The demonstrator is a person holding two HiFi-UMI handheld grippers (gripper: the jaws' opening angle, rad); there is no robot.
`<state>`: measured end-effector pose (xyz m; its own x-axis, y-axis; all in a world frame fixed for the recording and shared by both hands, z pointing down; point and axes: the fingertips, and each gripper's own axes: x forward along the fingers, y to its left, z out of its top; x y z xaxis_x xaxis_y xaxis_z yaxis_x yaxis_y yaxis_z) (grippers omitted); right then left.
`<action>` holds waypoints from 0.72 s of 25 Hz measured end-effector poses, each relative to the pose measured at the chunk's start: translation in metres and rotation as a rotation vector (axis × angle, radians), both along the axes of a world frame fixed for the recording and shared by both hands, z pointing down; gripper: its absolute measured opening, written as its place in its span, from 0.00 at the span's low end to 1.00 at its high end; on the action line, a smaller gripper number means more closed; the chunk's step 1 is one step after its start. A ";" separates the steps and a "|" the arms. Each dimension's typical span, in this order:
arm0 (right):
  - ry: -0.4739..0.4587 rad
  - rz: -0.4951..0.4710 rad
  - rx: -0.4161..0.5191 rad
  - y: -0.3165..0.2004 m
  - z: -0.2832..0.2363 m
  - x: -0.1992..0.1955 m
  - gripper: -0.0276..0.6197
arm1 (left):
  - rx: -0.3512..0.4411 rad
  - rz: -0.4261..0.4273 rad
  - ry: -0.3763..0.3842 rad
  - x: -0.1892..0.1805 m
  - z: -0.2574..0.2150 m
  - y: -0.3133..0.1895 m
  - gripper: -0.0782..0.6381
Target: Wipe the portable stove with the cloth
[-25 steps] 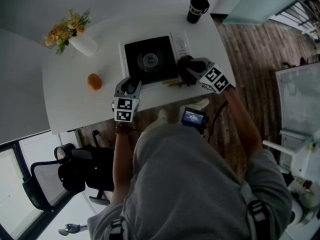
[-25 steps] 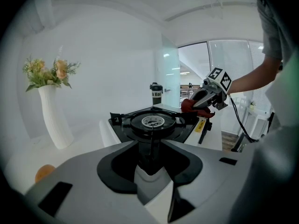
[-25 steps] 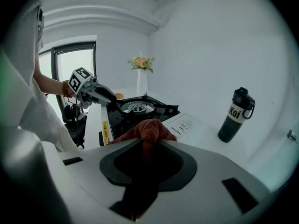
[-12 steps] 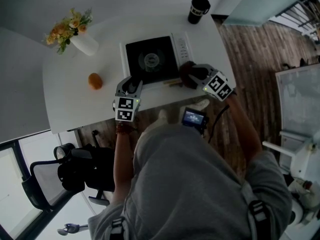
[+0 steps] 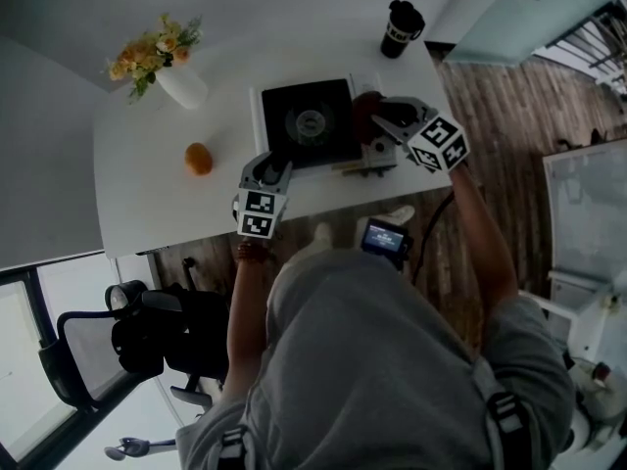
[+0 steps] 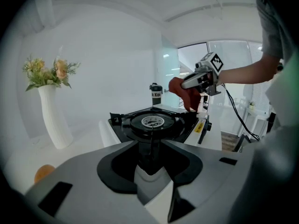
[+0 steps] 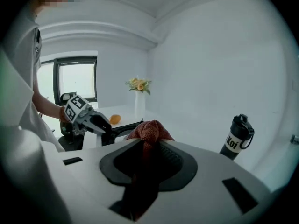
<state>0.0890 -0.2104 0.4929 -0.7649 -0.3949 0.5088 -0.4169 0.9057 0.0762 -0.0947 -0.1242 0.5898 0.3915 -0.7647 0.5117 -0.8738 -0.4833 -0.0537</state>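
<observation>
The portable stove (image 5: 309, 123), black on top with a white body, sits in the middle of the white table (image 5: 147, 194). My left gripper (image 5: 266, 167) rests at its near left corner, and its jaws close on the stove's edge (image 6: 150, 139). My right gripper (image 5: 377, 117) hangs over the stove's right side, shut on a dark red cloth (image 5: 364, 114). A bunch of that cloth (image 7: 148, 129) sticks out past the jaws, and more of it hangs down between them. In the left gripper view the cloth (image 6: 187, 92) hangs just above the stove's far right corner.
A white vase of flowers (image 5: 181, 86) stands at the table's far left, with an orange (image 5: 199, 158) nearer the front. A black lidded cup (image 5: 400, 27) is behind the stove at the right. An office chair (image 5: 127, 341) stands on the floor below the table's left edge.
My right gripper has lifted the cloth from the stove's near right corner and carried it farther back along the right side. The left gripper has stayed at the stove's corner.
</observation>
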 end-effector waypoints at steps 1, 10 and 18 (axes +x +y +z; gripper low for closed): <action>0.019 0.010 0.010 -0.011 0.002 -0.007 0.20 | 0.002 0.000 0.001 0.001 0.000 -0.001 0.34; 0.214 0.115 -0.060 -0.063 0.077 -0.045 0.19 | 0.001 -0.008 0.002 0.002 -0.001 0.000 0.34; 0.365 0.055 -0.114 -0.057 0.090 -0.052 0.19 | 0.008 -0.012 -0.003 0.000 -0.001 -0.001 0.34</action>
<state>0.0371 -0.2675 0.5831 -0.5046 -0.3554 0.7868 -0.4295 0.8939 0.1283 -0.0951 -0.1247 0.5888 0.3809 -0.7733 0.5069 -0.8794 -0.4723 -0.0597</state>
